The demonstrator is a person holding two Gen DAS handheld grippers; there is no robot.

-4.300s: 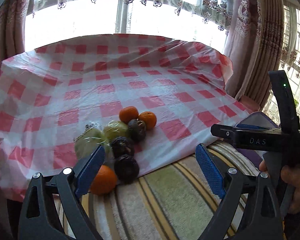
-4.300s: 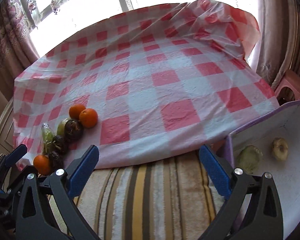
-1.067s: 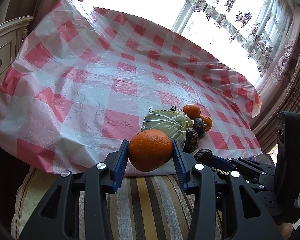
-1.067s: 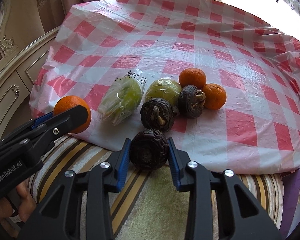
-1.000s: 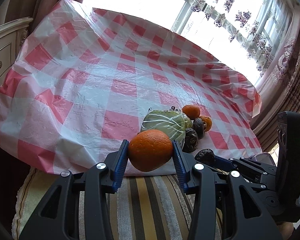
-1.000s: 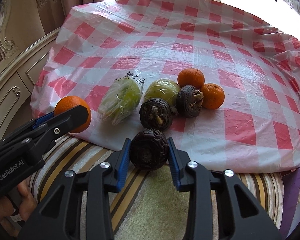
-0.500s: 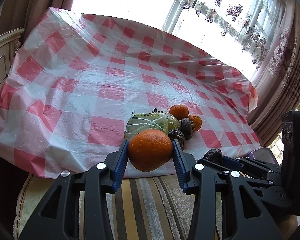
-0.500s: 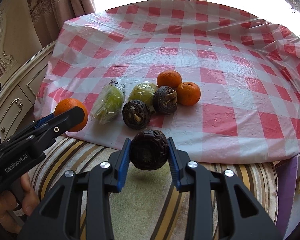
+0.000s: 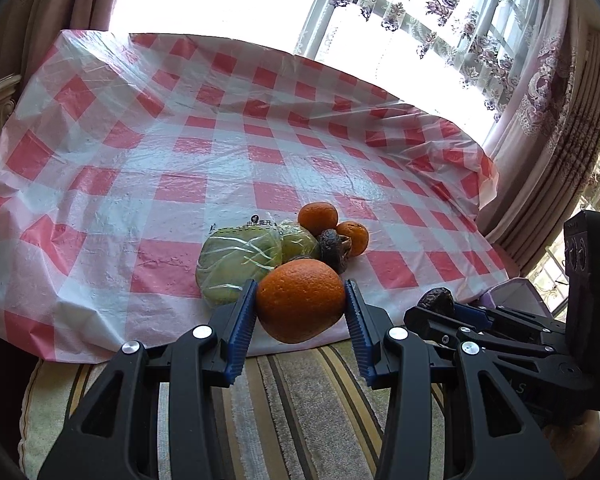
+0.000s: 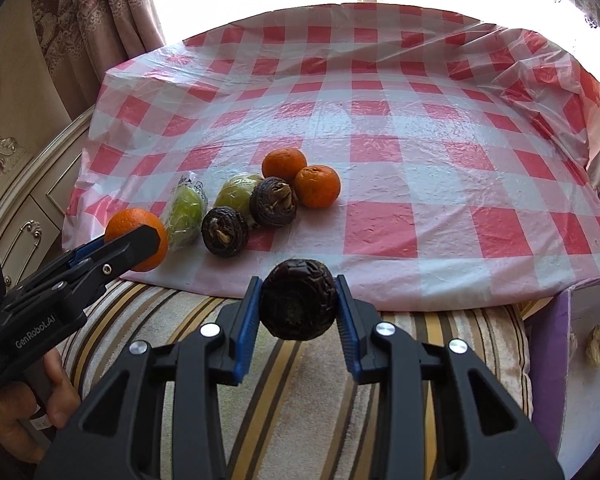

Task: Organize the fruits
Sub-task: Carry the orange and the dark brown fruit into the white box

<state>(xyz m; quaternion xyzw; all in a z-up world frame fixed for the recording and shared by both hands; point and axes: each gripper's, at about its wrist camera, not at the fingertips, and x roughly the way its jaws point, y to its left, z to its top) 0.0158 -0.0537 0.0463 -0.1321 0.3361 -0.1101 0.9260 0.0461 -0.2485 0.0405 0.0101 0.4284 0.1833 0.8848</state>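
My left gripper (image 9: pixel 300 304) is shut on an orange (image 9: pixel 300 300) and holds it above the front edge of the checked cloth; the orange also shows in the right wrist view (image 10: pixel 138 238). My right gripper (image 10: pixel 298 304) is shut on a dark wrinkled fruit (image 10: pixel 298 304), lifted over the striped cushion; it also shows in the left wrist view (image 9: pixel 436 302). On the cloth lie two oranges (image 10: pixel 284 166) (image 10: pixel 317 186), two dark fruits (image 10: pixel 225 231) (image 10: pixel 273 201), a green fruit (image 10: pixel 238 196) and a bagged green fruit (image 10: pixel 186 210).
The red-and-white checked cloth (image 10: pixel 420 152) covers the surface. A striped cushion (image 10: pixel 300 400) lies below its front edge. A purple-rimmed box (image 10: pixel 556 360) at the right holds a pale fruit (image 10: pixel 598 346). Curtains and a cabinet (image 10: pixel 24 216) stand at the left.
Both grippers have drawn back and up from the pile with their fruits still held, and swung to the right. The fruits on the cloth have not moved.
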